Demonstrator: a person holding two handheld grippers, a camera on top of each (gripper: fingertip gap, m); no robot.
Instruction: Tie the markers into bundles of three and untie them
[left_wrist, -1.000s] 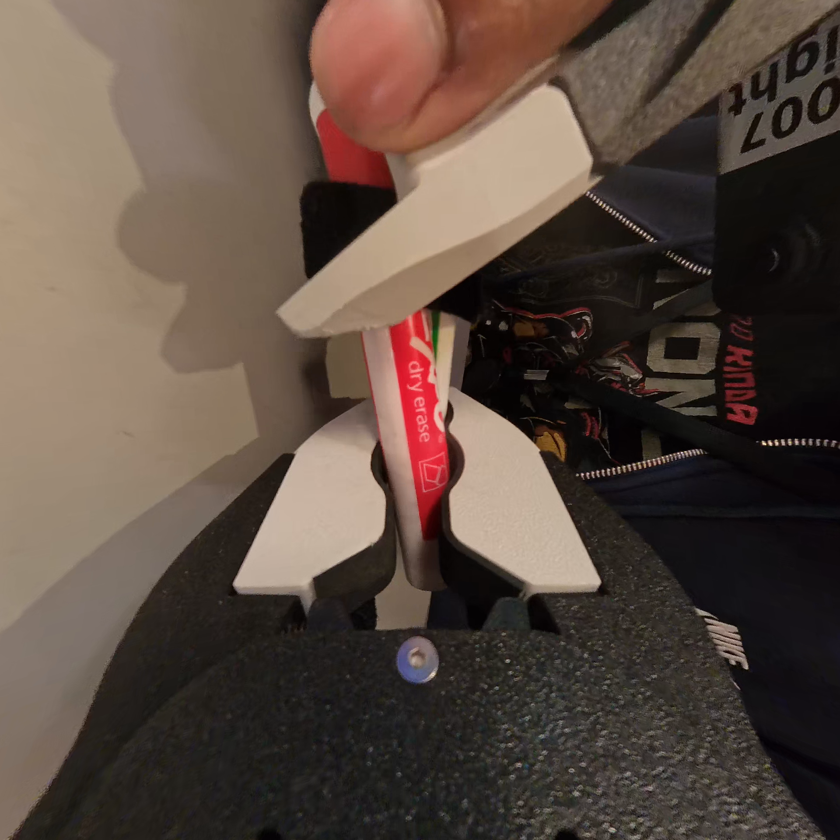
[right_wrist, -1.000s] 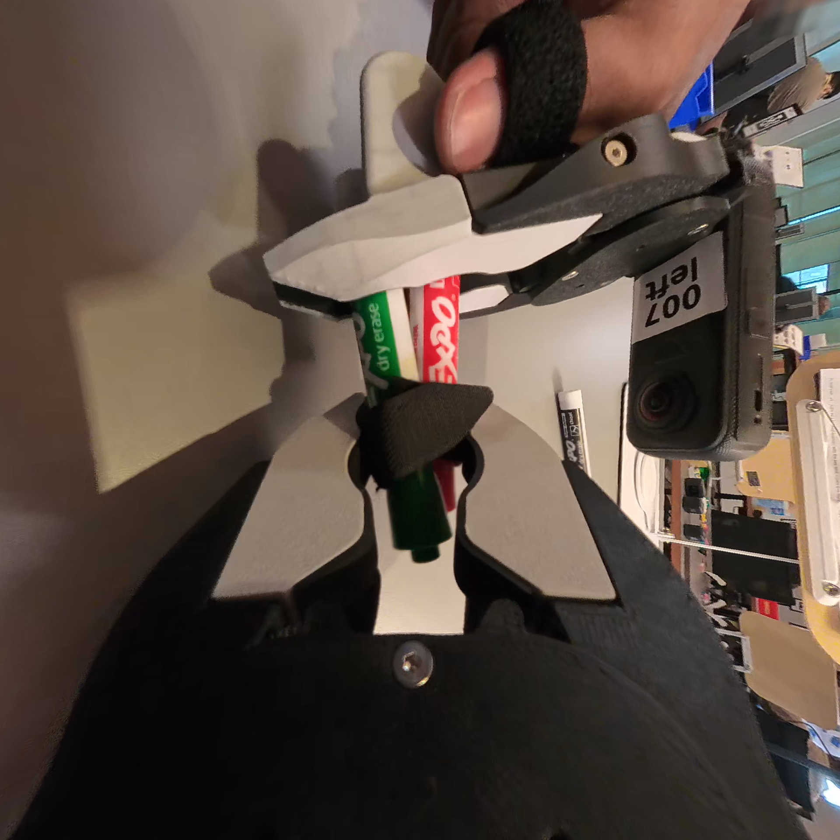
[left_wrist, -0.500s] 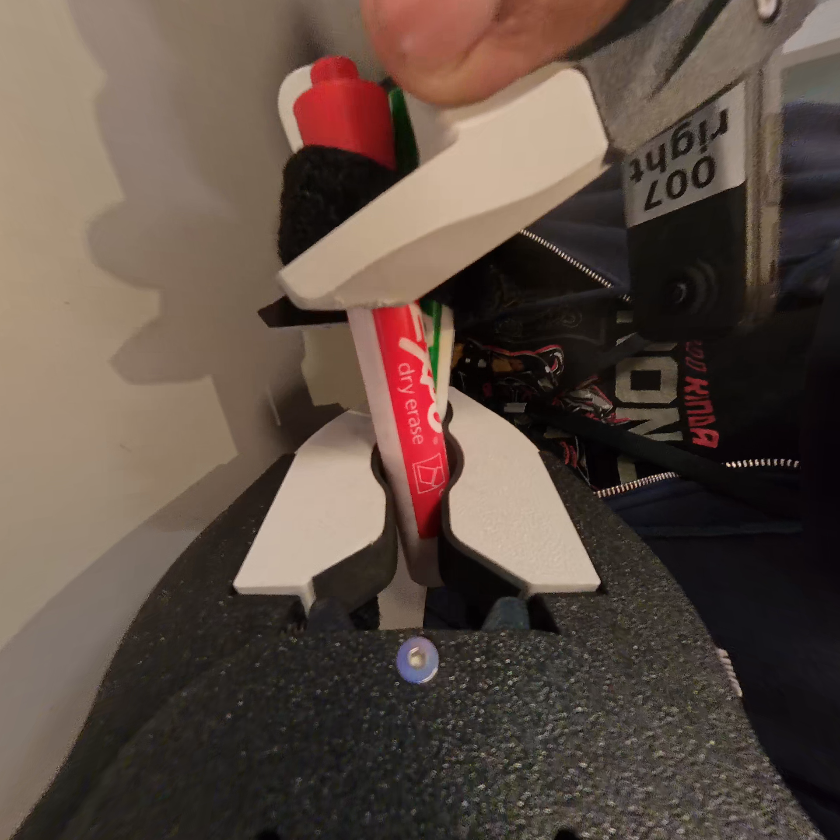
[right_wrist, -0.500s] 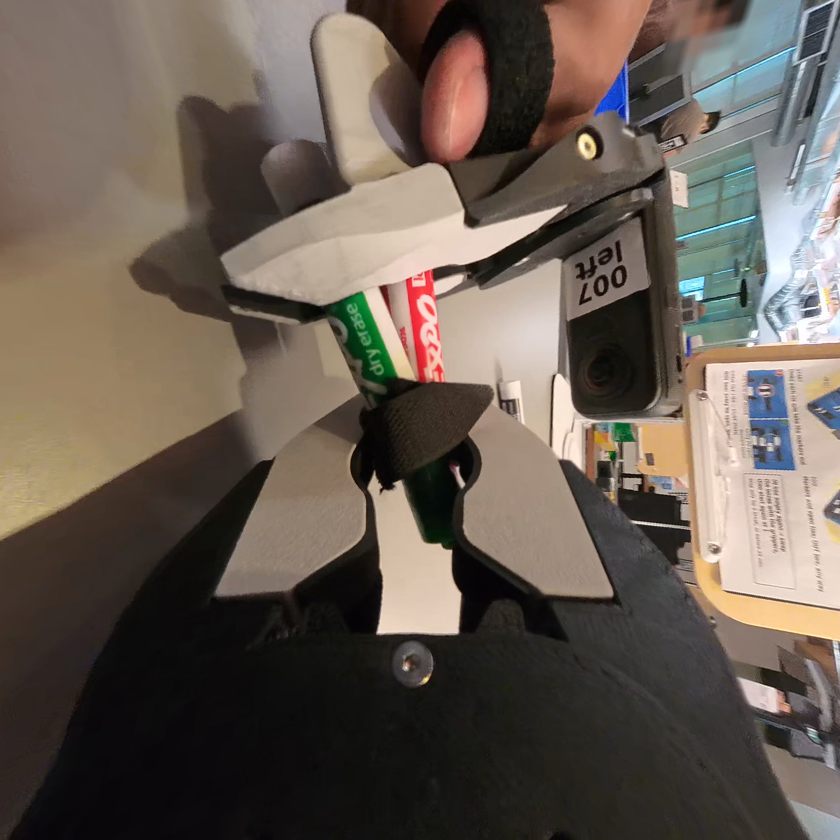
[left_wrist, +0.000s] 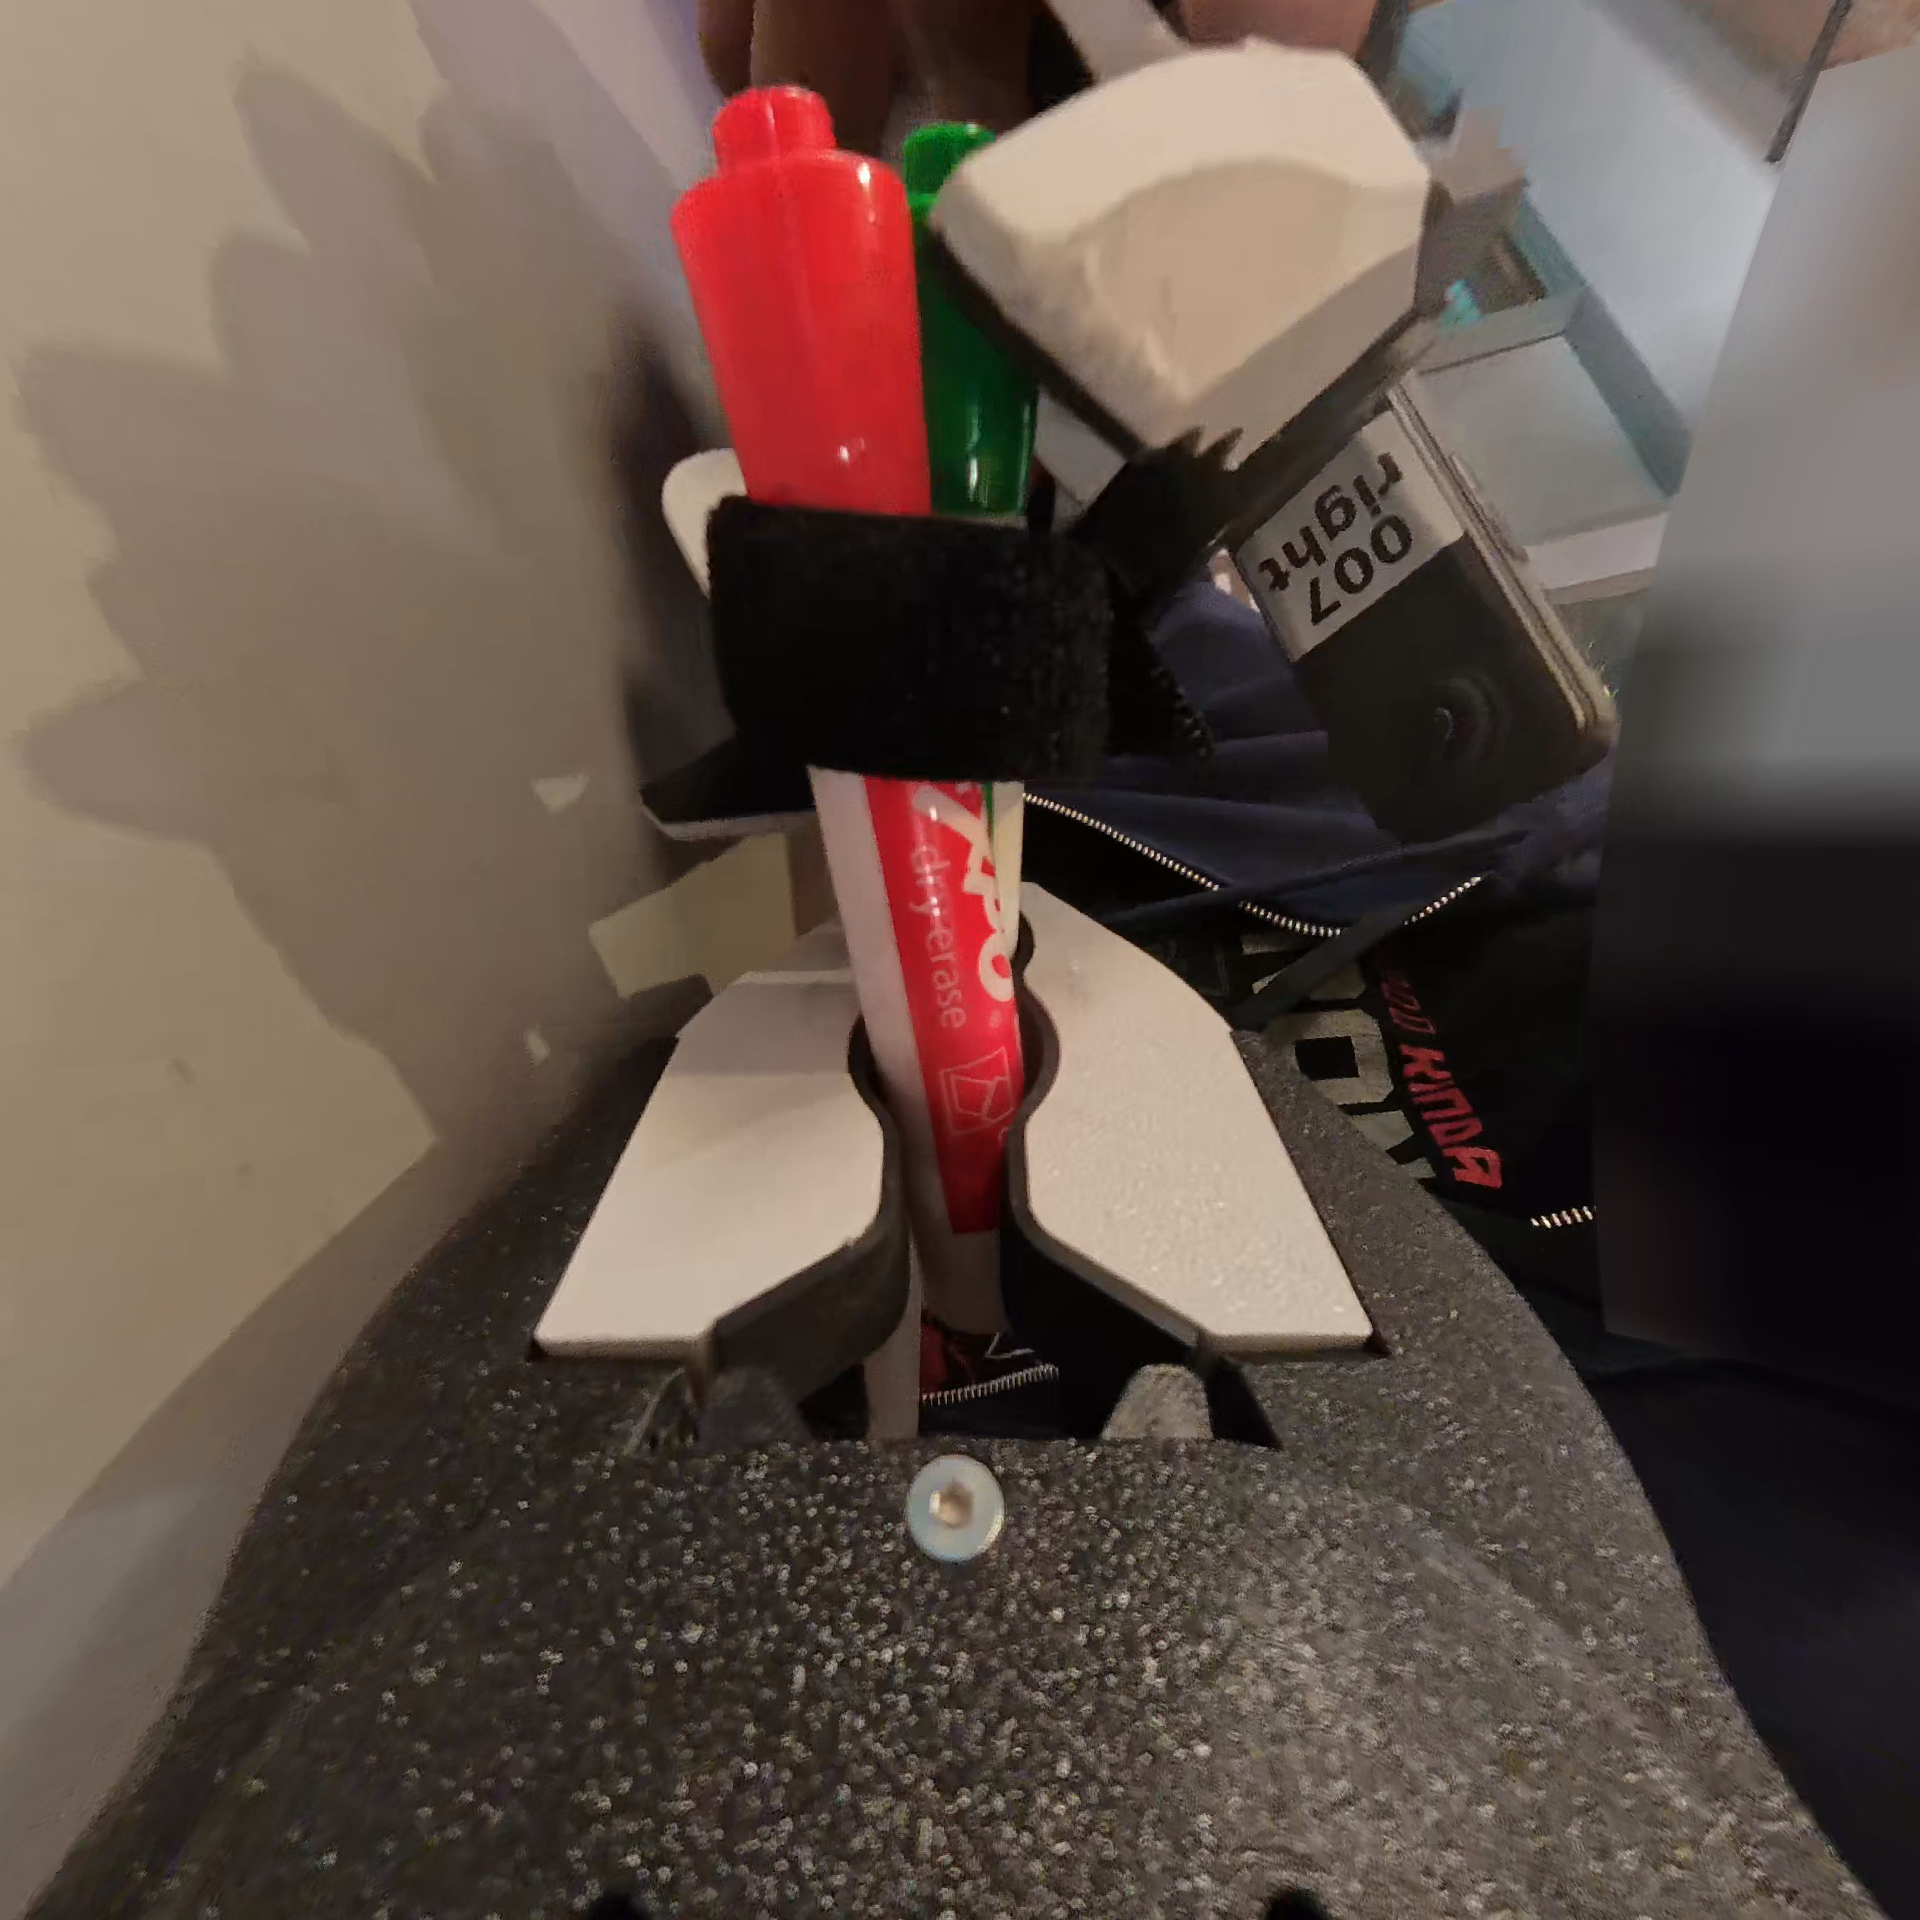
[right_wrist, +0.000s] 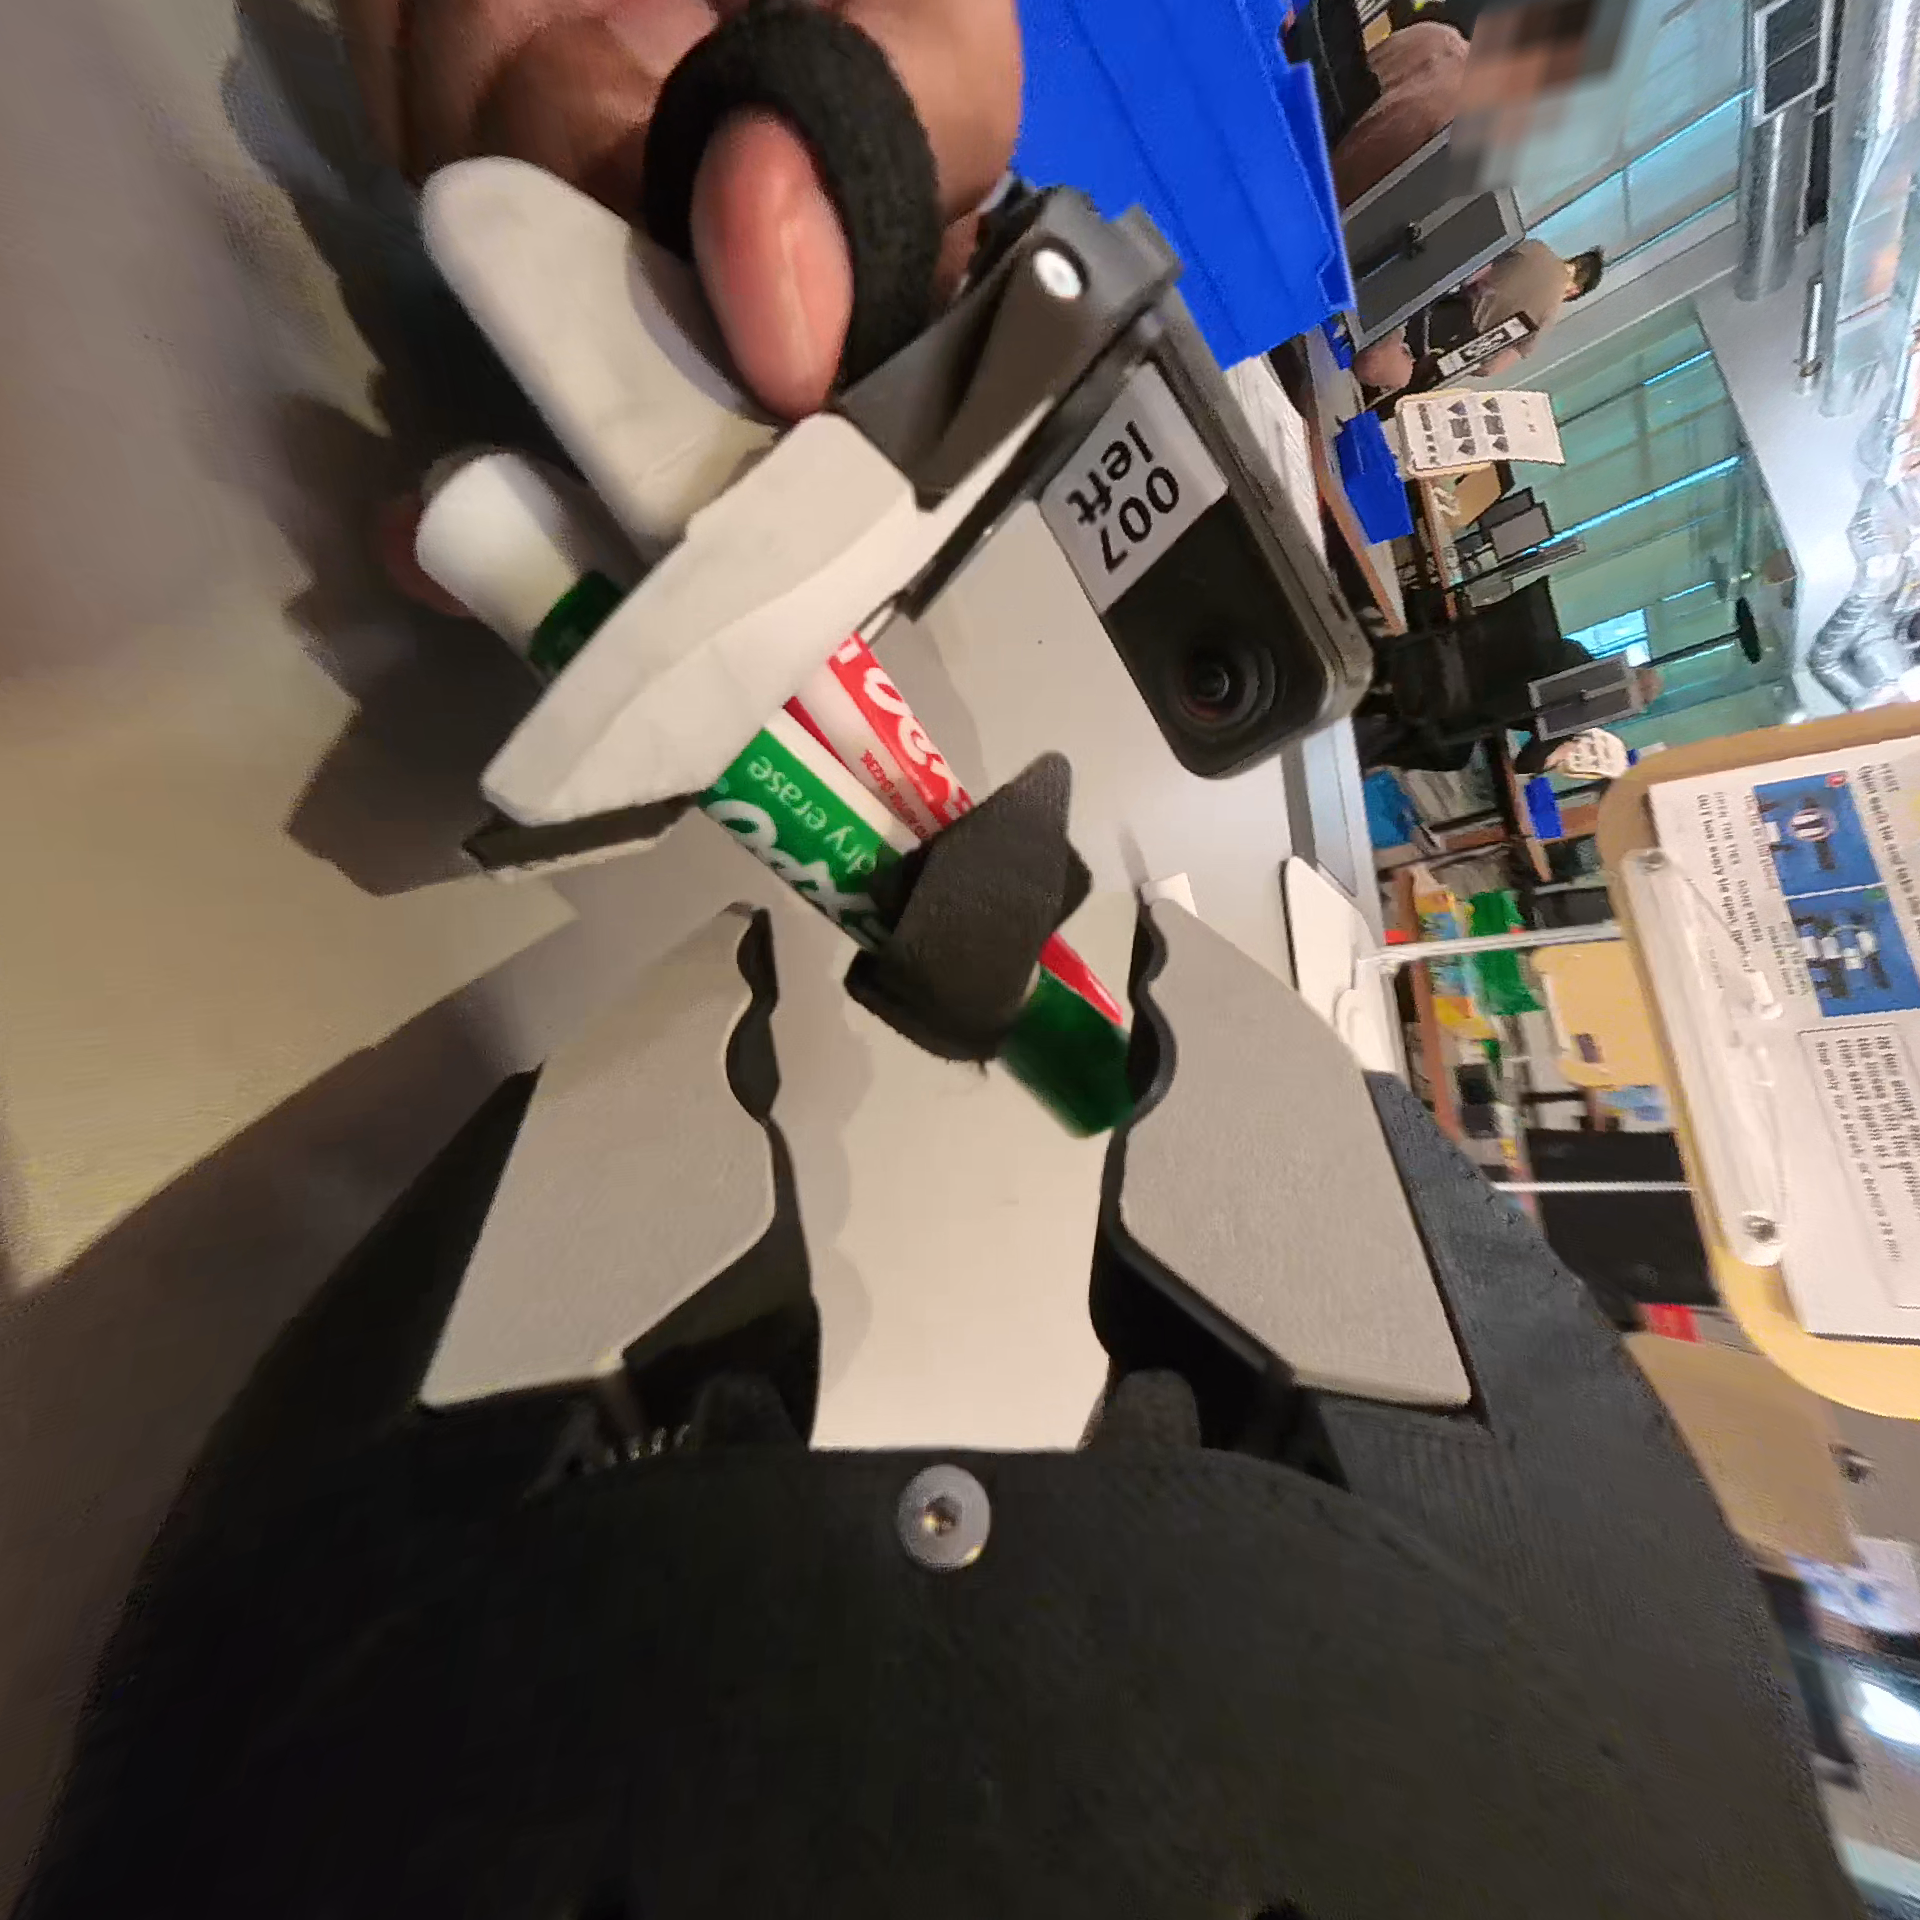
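Left wrist view: my left gripper (left_wrist: 951, 1049) clamped on marker bundle (left_wrist: 925, 997), black strap (left_wrist: 904, 634) wrapped around it. Right gripper (right_wrist: 951, 997) spread wide, fingers bracketing strapped end, gripping nothing.

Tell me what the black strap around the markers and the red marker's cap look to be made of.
Black fuzzy strap: apparently hook-and-loop fabric, matte and napped, with a frayed free end. Glossy red marker cap: likely moulded plastic, smooth, with a bright highlight along its side. The left tool grips the marker barrels below.

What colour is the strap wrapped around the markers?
Black; the strap shows best in the left wrist view.
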